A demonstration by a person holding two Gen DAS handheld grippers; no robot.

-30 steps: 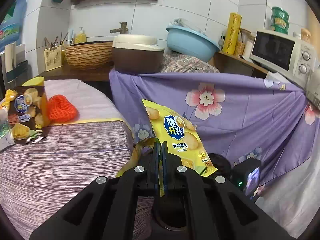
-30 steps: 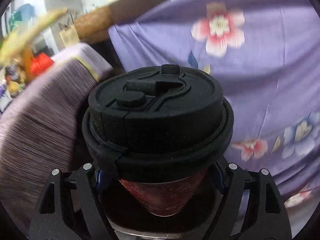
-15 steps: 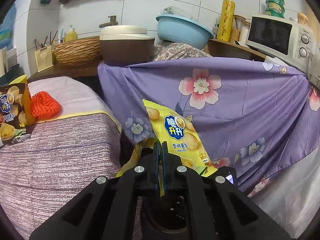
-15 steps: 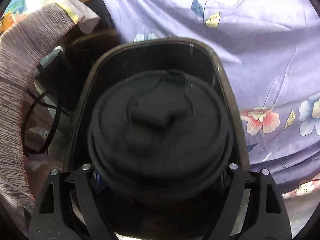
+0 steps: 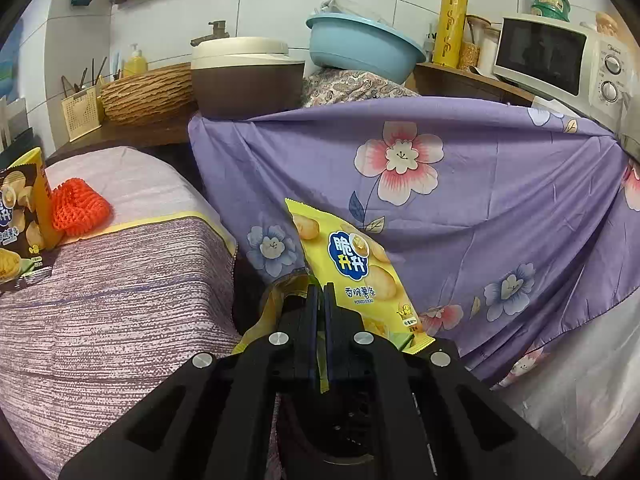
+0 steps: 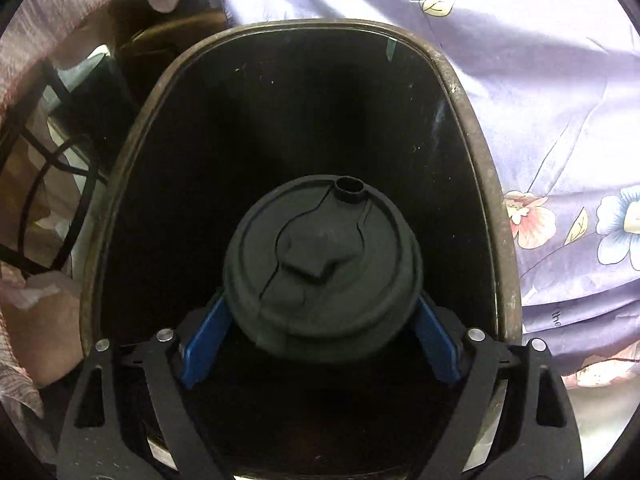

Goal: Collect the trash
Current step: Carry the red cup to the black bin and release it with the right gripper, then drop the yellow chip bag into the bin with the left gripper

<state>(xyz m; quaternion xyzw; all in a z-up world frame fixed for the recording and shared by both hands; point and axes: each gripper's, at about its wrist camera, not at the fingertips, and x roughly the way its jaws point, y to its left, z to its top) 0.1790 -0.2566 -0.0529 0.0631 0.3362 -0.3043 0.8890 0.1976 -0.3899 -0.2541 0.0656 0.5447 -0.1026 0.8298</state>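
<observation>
**Cup over the bin, snack bag clamped in the other tongs**

Nearest to me on the right wrist view, my right gripper [image 6: 320, 344] has its jaws opening around the black-lidded cup [image 6: 322, 268]. The blue pads [image 6: 206, 344] stand on either side of the lid; I cannot tell whether they touch it. The cup sits inside the mouth of the dark trash bin [image 6: 472, 152], lid facing the camera, with the bin's rim ringing it on all sides. Beyond the rim hangs the purple flowered cloth [image 6: 540, 60].

On the left wrist view, my left gripper [image 5: 320, 300] is clamped tight on the lower edge of a yellow snack bag [image 5: 348, 264], which stands up from the jaws and tilts to the right. To the left lies a striped pinkish cloth [image 5: 100, 320]; farther along it rest a red mesh piece [image 5: 80, 212] and another snack bag [image 5: 20, 216] at the edge of view. At the back, on the counter, I see a brown cooker [image 5: 244, 80], a blue basin [image 5: 360, 48] and a microwave [image 5: 560, 60]
</observation>
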